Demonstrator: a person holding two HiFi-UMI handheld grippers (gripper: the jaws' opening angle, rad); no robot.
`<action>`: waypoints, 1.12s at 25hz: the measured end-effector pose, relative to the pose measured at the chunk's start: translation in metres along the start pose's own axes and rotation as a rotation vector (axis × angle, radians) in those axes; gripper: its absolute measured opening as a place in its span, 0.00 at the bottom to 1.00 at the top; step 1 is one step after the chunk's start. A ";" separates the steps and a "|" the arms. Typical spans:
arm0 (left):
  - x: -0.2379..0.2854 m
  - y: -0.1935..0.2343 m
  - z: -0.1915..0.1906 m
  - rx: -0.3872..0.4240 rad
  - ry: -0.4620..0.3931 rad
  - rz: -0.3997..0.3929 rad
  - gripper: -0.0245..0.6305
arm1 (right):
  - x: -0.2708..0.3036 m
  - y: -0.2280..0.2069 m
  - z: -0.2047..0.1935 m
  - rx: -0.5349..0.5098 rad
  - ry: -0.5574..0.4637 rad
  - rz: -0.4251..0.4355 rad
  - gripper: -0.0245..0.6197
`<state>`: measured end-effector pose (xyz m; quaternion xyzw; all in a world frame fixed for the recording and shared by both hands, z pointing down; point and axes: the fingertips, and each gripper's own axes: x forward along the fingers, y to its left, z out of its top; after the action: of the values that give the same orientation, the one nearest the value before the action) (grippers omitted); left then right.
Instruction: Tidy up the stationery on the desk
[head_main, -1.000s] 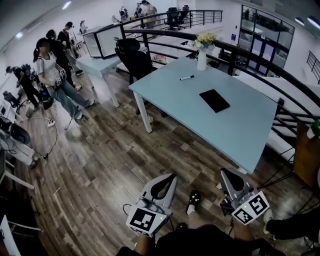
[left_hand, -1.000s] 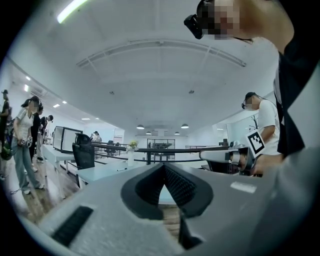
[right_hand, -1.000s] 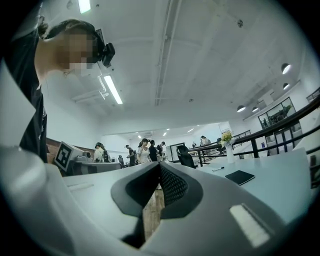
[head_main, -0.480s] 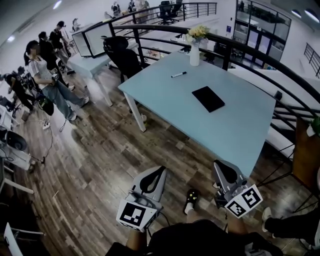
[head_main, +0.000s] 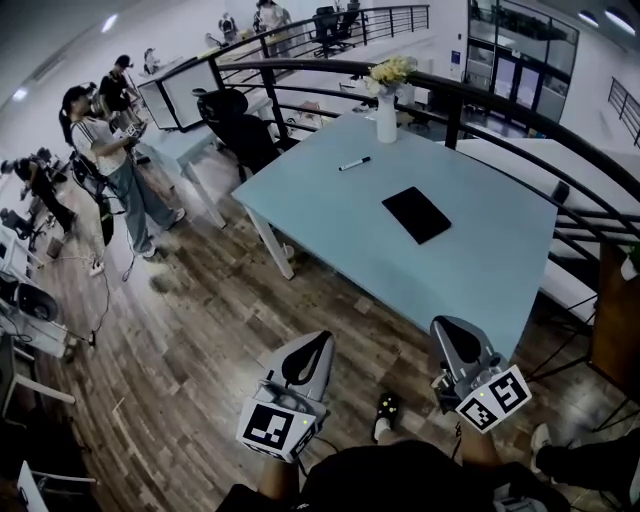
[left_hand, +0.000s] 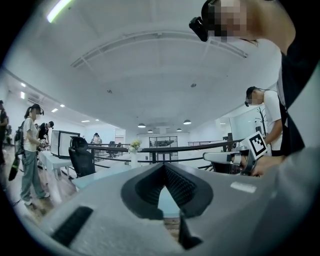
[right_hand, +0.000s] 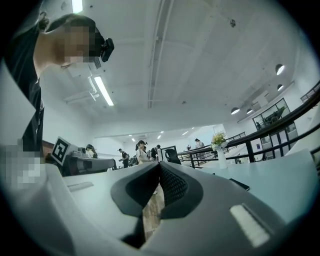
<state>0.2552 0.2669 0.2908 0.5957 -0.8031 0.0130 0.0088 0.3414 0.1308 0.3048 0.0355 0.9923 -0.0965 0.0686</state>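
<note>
Two tools hang low in the head view, the left tool (head_main: 318, 345) and the right tool (head_main: 448, 330), both over the plank floor (head_main: 200, 320) and short of the pale blue bench (head_main: 480, 250). Ahead of them on the bench we see a black pad (head_main: 417, 214), farther off a marker pen (head_main: 354, 163), and farthest a vase of flowers (head_main: 387, 115). A dark railing (head_main: 453, 118) runs behind. In the left gripper view, the left tool is clenched on nothing, with the bench edge beyond its tips. In the right gripper view, the right tool is likewise clenched and empty, with the bench and pad ahead to its right.
</note>
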 end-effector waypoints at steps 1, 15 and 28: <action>0.007 0.003 0.000 -0.006 -0.001 -0.001 0.03 | 0.004 -0.006 0.001 -0.003 0.004 -0.002 0.05; 0.079 0.019 0.007 0.000 0.017 0.031 0.03 | 0.042 -0.078 0.016 -0.005 0.009 0.026 0.05; 0.142 0.026 0.003 0.029 0.038 0.026 0.03 | 0.065 -0.134 0.008 0.019 0.017 0.043 0.05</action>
<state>0.1893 0.1388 0.2920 0.5850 -0.8101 0.0360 0.0150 0.2669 0.0016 0.3127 0.0582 0.9909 -0.1043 0.0618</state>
